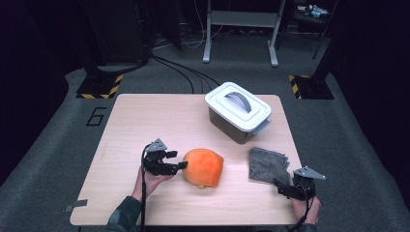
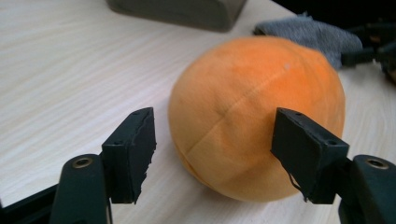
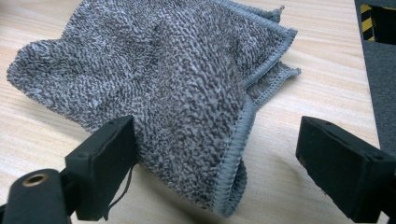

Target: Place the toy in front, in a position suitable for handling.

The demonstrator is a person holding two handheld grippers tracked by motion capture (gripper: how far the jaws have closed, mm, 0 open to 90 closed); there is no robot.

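While the orange plush ball (image 1: 203,167) rests on the wooden surface (image 1: 145,121), the left claw (image 2: 212,154) is held spread around its near side, pads clear. The right claw (image 3: 215,163) is held apart over the grey cloth (image 3: 154,84).

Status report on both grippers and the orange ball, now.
Left gripper open, jaws astride the orange ball, not pressing. Right gripper open at the cloth. Nothing in the way.

A lab: hazard-striped stand feet (image 1: 100,89), floor cables (image 1: 183,72), carpet around table (image 1: 145,121).
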